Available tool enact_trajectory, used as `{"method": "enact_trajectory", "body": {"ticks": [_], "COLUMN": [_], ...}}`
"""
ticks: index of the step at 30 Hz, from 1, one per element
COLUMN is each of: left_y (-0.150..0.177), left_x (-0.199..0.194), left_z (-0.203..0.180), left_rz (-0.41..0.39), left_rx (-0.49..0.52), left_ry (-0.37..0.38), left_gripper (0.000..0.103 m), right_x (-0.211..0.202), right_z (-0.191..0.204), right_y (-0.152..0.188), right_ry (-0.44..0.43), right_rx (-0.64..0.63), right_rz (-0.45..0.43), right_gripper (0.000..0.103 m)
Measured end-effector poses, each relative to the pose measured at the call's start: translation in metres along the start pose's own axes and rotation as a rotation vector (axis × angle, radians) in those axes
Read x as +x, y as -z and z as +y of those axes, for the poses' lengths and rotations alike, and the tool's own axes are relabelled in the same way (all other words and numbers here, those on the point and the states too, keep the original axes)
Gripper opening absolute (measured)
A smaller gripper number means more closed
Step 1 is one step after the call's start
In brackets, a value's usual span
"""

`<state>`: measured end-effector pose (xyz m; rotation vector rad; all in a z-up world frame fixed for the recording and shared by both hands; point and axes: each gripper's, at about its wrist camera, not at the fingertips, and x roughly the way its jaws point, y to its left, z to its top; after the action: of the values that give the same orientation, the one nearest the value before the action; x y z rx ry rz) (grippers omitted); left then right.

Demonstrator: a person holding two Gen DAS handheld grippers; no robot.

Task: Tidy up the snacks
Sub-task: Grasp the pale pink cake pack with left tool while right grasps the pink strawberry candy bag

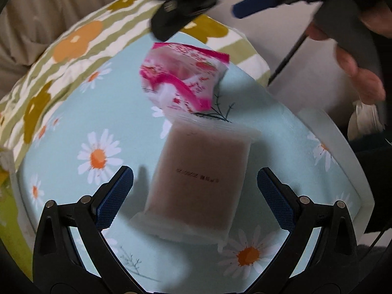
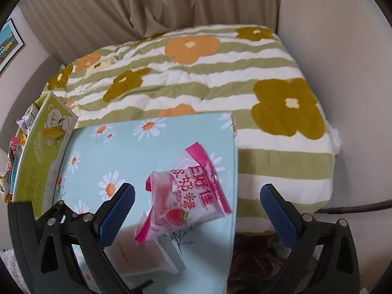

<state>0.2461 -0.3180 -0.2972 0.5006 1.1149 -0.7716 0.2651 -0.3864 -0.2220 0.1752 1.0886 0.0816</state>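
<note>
A pink strawberry candy packet (image 1: 181, 78) (image 2: 186, 196) lies on the daisy-printed tray (image 1: 343, 147) (image 2: 127, 152), its near end overlapping a translucent packet with brown filling (image 1: 201, 183) (image 2: 137, 250). My left gripper (image 1: 194, 196) is open, and the brown packet sits between and just beyond its blue pads. My right gripper (image 2: 197, 210) is also open and holds nothing, hovering over the pink packet. In the left wrist view, one of the right gripper's fingers (image 1: 171, 17) hangs just beyond the pink packet, held by a hand (image 1: 355, 73).
A green and white box (image 2: 46, 152) stands against the tray's left side, with a heap of snack packets (image 2: 12, 152) beyond it. A flowered striped quilt (image 2: 196, 73) lies behind and to the right of the tray. A white crumpled bag (image 1: 365, 120) sits at the right.
</note>
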Motion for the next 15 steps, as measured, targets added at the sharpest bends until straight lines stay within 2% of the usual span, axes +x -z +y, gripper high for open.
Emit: {"method": "enact_trajectory", "body": {"ticks": [3,4,9,11,15], "left_y": [0.001,0.001,0.003,0.003,0.006], "left_x": [0.006,0.008,0.007,0.005,0.002], "left_z": [0.001,0.002,0.002,0.002,0.013], "left_rz": [0.010,0.014,0.001,-0.005,0.011], "left_rx": [0.001,-0.002,0.012,0.012,-0.030], "left_ry": [0.019,0.026,0.007,0.001,-0.012], "left_gripper": [0.097,0.089,0.075,0.065,0.063], "right_x": [0.016,0.020,0.032,0.034,0.039], "right_z": [0.000,0.000,0.001,0.001,0.005], "right_y": [-0.002,-0.003,-0.003,-0.003,-0.003], "right_ry": [-0.012,-0.016,-0.028,-0.033,-0.030], "right_rx": [-0.005,-0.005,-0.014,-0.015,-0.034], "right_rz": [0.030,0.038,0.068,0.072,0.081], "right_gripper": [0.102,0.102,0.102,0.102,0.101]}}
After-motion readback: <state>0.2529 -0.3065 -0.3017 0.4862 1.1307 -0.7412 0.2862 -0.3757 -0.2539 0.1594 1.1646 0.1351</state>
